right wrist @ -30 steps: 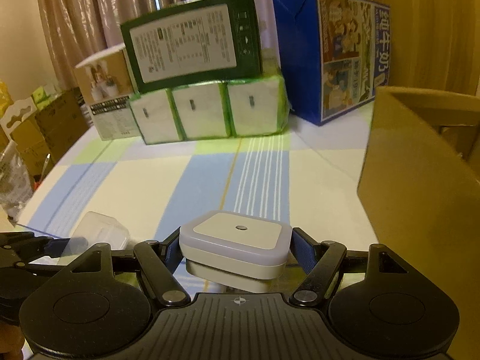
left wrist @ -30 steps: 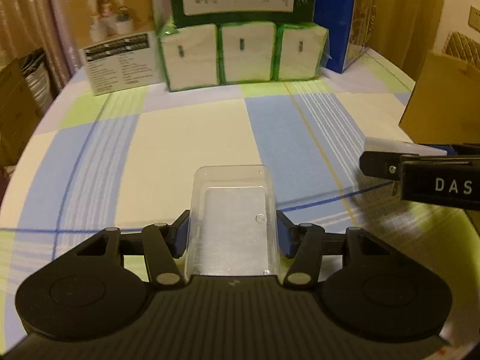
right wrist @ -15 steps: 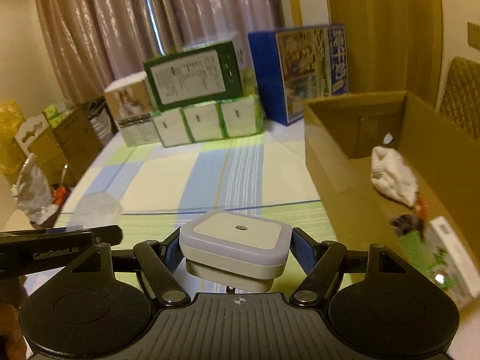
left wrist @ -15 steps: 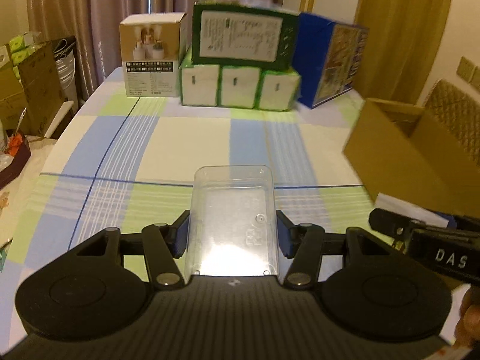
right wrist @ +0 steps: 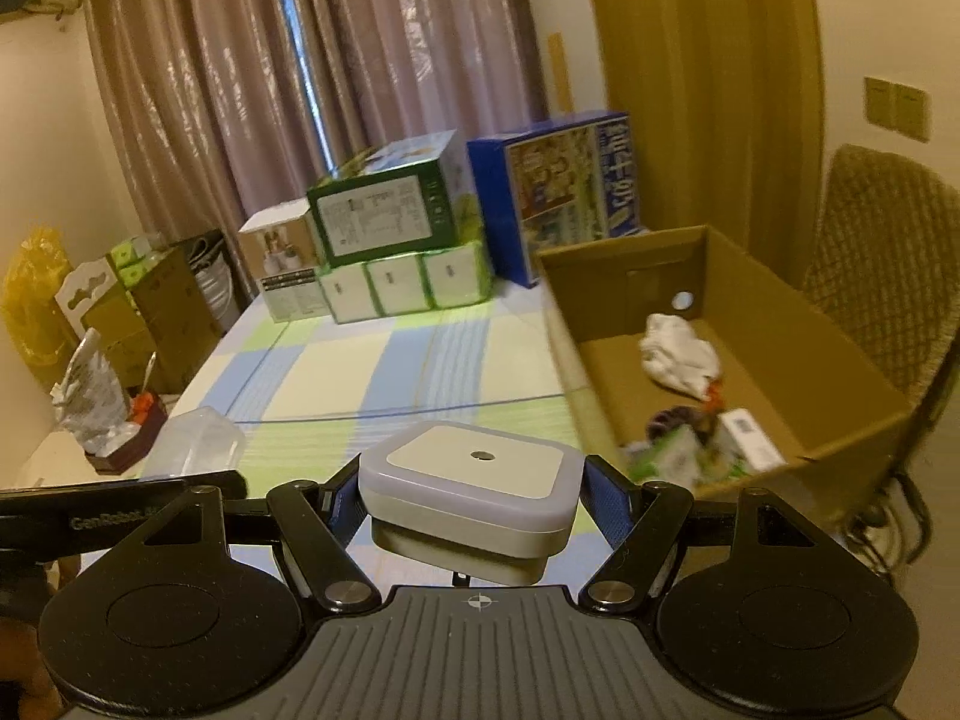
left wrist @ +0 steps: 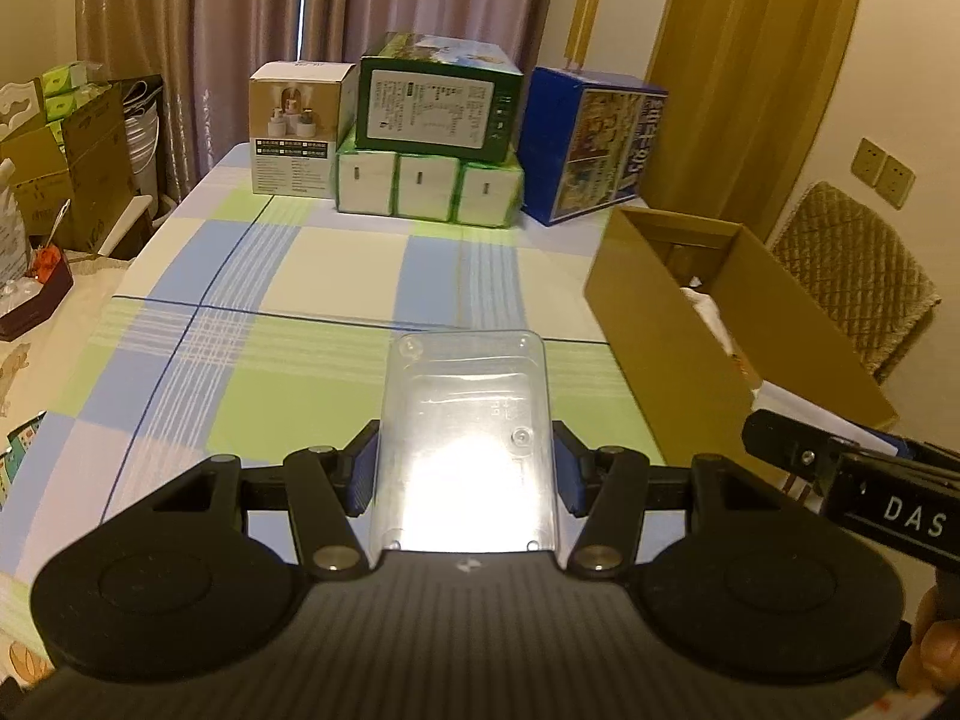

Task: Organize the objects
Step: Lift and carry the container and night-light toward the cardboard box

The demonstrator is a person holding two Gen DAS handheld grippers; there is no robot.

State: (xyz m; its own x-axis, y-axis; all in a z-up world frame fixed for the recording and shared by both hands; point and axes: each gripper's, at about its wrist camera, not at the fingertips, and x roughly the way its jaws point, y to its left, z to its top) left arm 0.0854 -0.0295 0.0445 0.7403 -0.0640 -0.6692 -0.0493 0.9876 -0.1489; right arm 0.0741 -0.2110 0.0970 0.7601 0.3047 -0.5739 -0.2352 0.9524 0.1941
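A table (left wrist: 300,276) under a checked cloth of blue, green and cream fills both views. Along its far edge, at twelve o'clock in the left wrist view, a row of stacked packages (left wrist: 429,138) is seen. An open cardboard box (right wrist: 774,372) is set on the table at about two o'clock from both grippers; in the right wrist view its floor is shown holding a crumpled white cloth (right wrist: 681,357) and some smaller packets.

The left gripper (left wrist: 465,468) is closed on a clear plastic case (left wrist: 468,420), which is held off the cloth with its long axis pointing straight ahead to twelve o'clock. The right gripper (right wrist: 471,501) is clamped on a square white night light (right wrist: 471,474), held flat with its face upward, clear of the table.

The coming move is judged to turn on the box's bearing: its open top lies forward and to the right of both held things, and the right gripper is judged the nearer, since the box interior is seen from it directly, while from the left only the near wall (left wrist: 672,354) and a slice of the inside are shown. The box's long axis runs away from the viewer, so a broad opening is offered.

The nearest corner of the box is hidden behind the right gripper's linkage. The packets at the box's near end are blurred and cannot be identified. The plug side of the night light is mostly covered. Glare on the case blots out any contents.
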